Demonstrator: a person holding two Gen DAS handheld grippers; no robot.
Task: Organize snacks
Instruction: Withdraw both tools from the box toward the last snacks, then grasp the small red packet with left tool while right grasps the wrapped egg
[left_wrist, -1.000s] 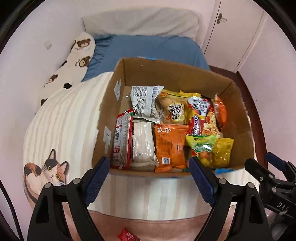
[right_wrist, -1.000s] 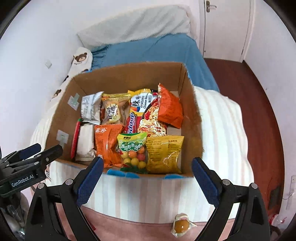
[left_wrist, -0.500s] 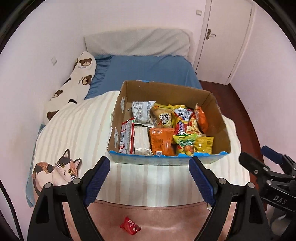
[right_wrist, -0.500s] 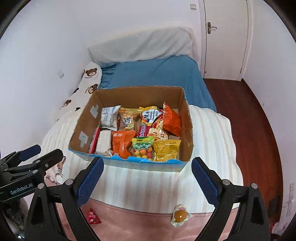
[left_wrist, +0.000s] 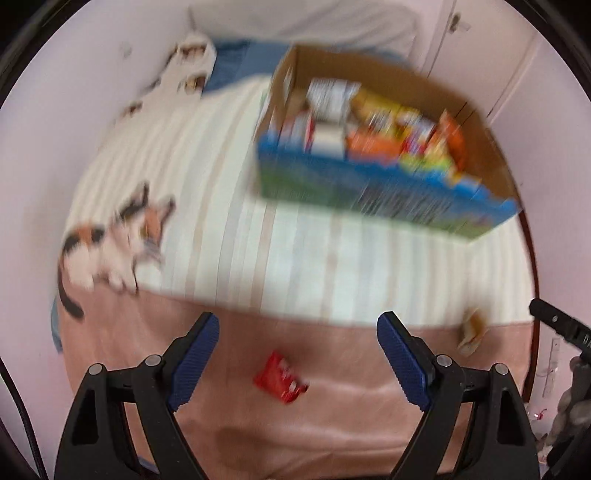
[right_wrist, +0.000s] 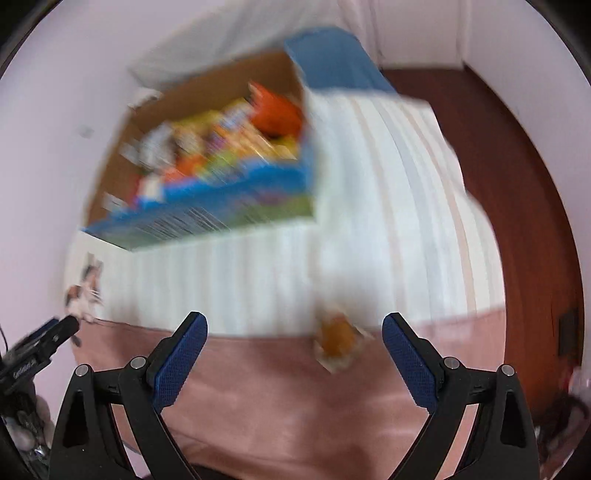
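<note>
Both views are motion-blurred. A cardboard box (left_wrist: 388, 199) with a blue printed front holds several snack packets and sits on the striped blanket; it also shows in the right wrist view (right_wrist: 207, 218). A small red packet (left_wrist: 280, 378) lies on the pink band of the blanket, just ahead of my open, empty left gripper (left_wrist: 297, 334). A small clear packet with an orange sweet (right_wrist: 338, 343) lies between the fingers of my open, empty right gripper (right_wrist: 293, 332); it also shows in the left wrist view (left_wrist: 472, 330).
The bed has a striped blanket (left_wrist: 295, 258) with a cat print (left_wrist: 110, 236), a blue sheet and a bear-print pillow (left_wrist: 188, 62) behind the box. Dark wooden floor (right_wrist: 517, 184) lies to the right of the bed. The other gripper's tip (left_wrist: 557, 325) shows at the right edge.
Both grippers have pulled back from the box and tilted down toward the pink front band. The red packet and the orange sweet packet now sit much nearer the fingers.
</note>
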